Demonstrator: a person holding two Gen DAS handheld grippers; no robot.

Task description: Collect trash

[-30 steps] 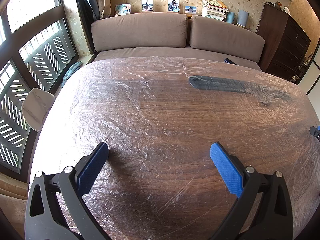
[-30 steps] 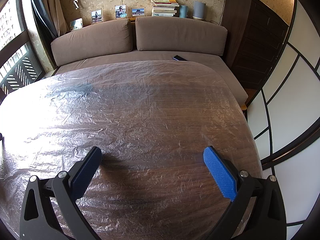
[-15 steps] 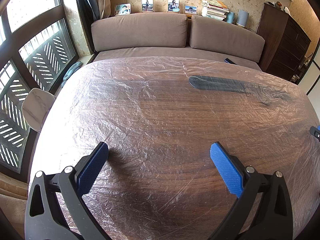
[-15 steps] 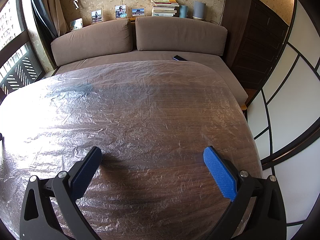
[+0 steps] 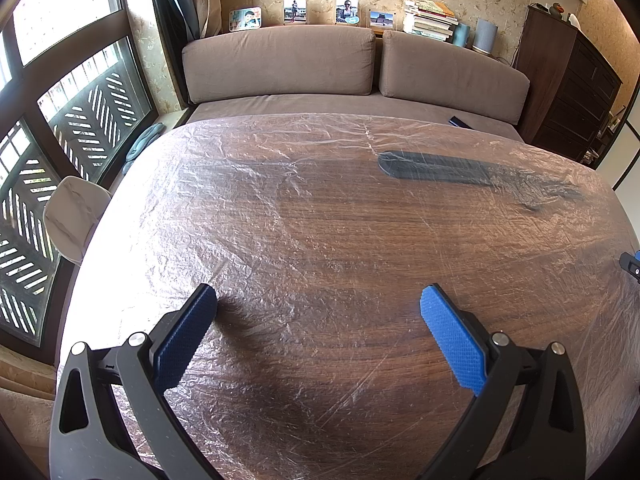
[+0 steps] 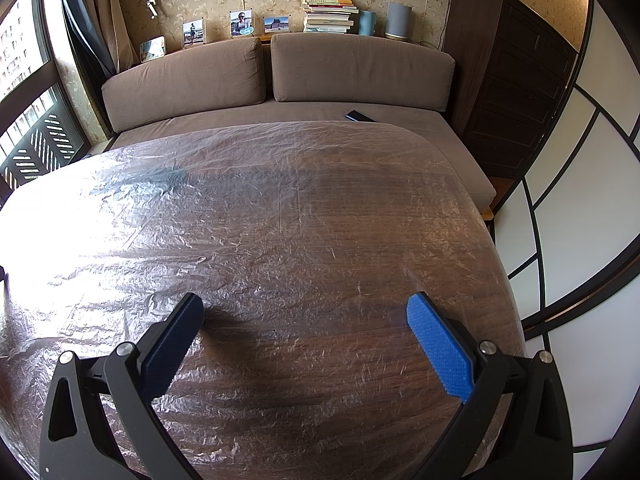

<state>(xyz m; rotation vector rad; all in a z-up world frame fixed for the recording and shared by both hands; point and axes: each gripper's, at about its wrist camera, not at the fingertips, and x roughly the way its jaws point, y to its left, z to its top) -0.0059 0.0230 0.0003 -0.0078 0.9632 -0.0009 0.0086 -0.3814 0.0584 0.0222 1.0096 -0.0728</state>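
Trash: I see only a dark strip (image 5: 436,169), upper right, long axis left-right, blurred under plastic sheet (image 5: 320,220).
Left gripper (image 5: 318,320): spread, empty.
Right gripper (image 6: 304,320): spread, empty.

One table (image 5: 340,240), two sofa cushions (image 5: 280,62), four photos (image 5: 295,10).

Item noted: one sheet of film (image 5: 280,208), clear, thin and heavily crinkled. I find it spread flat over the table (image 6: 496,248), covering the wood out to the far, left and right edges as far as I can see. Creases run throughout. Strong glare whitens it along the left edge. No tears that I can make out.
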